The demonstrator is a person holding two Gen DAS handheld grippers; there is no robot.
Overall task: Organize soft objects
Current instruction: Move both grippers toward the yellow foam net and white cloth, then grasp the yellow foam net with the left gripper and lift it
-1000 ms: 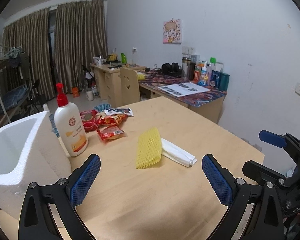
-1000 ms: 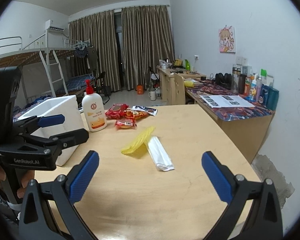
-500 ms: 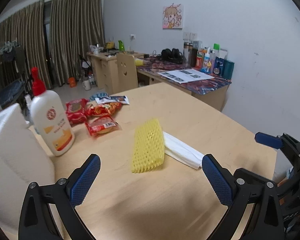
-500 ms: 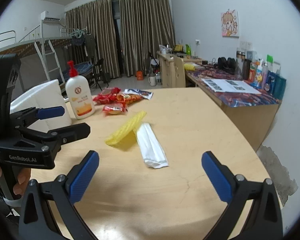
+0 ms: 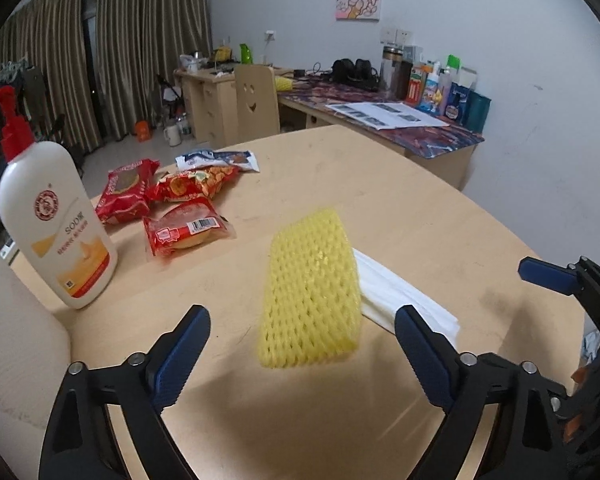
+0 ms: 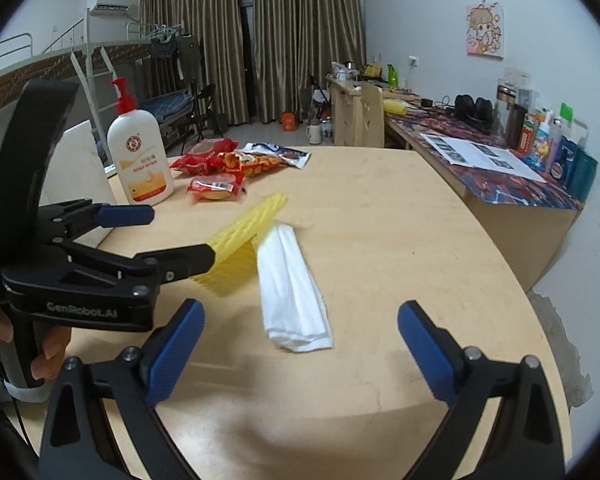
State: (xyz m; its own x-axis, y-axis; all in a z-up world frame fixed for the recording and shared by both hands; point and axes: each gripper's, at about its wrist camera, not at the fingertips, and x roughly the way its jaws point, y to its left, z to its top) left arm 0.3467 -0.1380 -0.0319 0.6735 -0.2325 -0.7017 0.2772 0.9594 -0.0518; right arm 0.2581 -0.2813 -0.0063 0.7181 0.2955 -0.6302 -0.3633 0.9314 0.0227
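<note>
A yellow foam net (image 5: pixel 310 292) lies on the round wooden table (image 5: pixel 440 220), its right edge resting on a folded white cloth (image 5: pixel 404 300). My left gripper (image 5: pixel 302 320) hovers over the net's near end. Its jaws are closing and the net's near end shows between them, but the pads do not touch it. In the right wrist view the left gripper (image 6: pixel 182 236) reaches in from the left in front of the net (image 6: pixel 240 240). My right gripper (image 6: pixel 300 316) stands open just short of the cloth's (image 6: pixel 292 280) near end, with nothing between its pads.
A white pump bottle with a red top (image 5: pixel 56 224) and several snack packets (image 5: pixel 188 228) sit at the back left. A white foam box (image 5: pixel 16 344) stands at the left edge. The table's rim (image 6: pixel 532 320) curves close on the right, with a cluttered desk (image 6: pixel 500 176) beyond.
Both grippers have come forward and down toward the net and the cloth, which now look larger and nearer. The left jaws stand a little narrower than before.
</note>
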